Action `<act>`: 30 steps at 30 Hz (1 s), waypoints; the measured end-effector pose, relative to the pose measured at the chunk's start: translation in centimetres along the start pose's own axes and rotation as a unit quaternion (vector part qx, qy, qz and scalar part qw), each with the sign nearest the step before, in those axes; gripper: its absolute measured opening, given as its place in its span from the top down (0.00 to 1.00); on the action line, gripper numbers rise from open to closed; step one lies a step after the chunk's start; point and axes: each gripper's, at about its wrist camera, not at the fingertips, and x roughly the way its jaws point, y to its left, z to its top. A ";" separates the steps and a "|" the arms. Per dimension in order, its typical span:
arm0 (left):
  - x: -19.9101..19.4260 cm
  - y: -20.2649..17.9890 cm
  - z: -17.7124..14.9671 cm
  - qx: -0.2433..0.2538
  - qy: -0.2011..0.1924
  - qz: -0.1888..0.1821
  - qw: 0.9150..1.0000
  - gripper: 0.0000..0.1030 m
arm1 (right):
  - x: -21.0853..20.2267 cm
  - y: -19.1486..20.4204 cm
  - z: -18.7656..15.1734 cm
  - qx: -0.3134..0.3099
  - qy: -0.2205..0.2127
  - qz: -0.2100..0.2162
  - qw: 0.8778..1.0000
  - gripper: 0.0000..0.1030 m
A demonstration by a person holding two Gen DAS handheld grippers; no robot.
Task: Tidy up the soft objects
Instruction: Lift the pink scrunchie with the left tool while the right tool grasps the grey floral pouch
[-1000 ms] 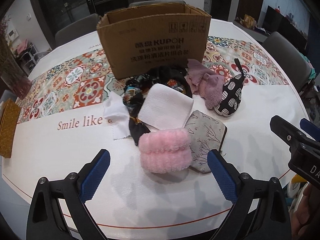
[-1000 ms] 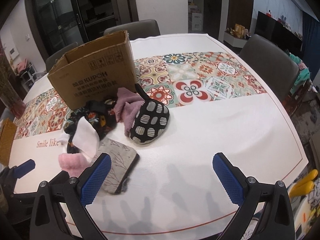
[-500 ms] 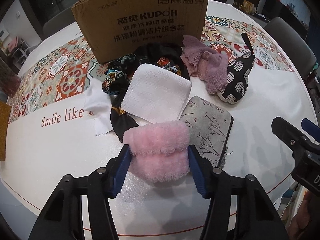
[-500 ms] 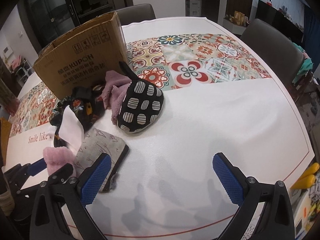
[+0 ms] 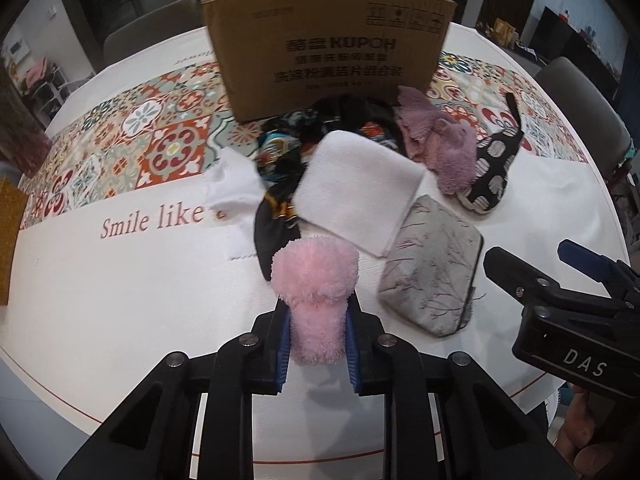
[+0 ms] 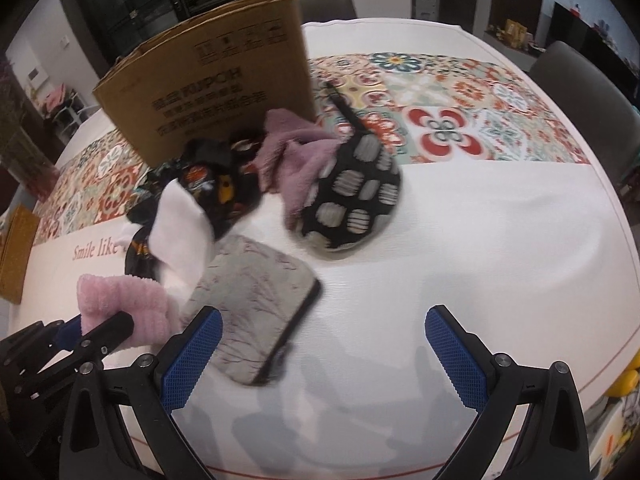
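Observation:
My left gripper [image 5: 316,320] is shut on a fluffy pink roll [image 5: 315,280], squeezing its near end; it also shows in the right wrist view [image 6: 120,308]. Behind it lie a white cloth [image 5: 356,188], a grey pouch [image 5: 432,276], a dark patterned scarf [image 5: 288,148], a mauve towel [image 5: 440,148] and a black spotted mitt [image 5: 488,168]. An open cardboard box [image 5: 328,44] stands behind the pile. My right gripper [image 6: 320,352] is open and empty, its left finger beside the grey pouch [image 6: 256,304].
A thin white cloth [image 5: 232,188] lies left of the pile on the tablecloth [image 5: 120,280] with its patterned band. A brown mat [image 5: 8,240] sits at the left edge. Grey chairs [image 6: 592,92] ring the round table.
My left gripper moved forward around the pink roll and closed on it, compressing it. The right gripper moved closer to the pile and stayed open.

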 end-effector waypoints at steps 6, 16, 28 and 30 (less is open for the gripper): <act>-0.4 2.9 -0.6 -0.028 -0.007 0.005 1.000 0.78 | 0.9 3.6 0.0 -0.034 0.013 0.013 0.999 0.01; -0.9 5.5 -1.4 -0.055 -0.016 -0.014 0.998 0.78 | 1.6 7.4 -0.1 -0.079 0.021 -0.007 0.997 0.07; -0.3 7.7 -2.2 -0.076 -0.017 -0.034 0.996 0.78 | 4.9 9.1 -1.3 -0.092 0.078 -0.028 0.992 0.58; -0.3 7.8 -2.3 -0.076 -0.017 -0.037 0.996 0.78 | 4.9 9.3 -1.6 -0.095 0.075 -0.021 0.992 0.78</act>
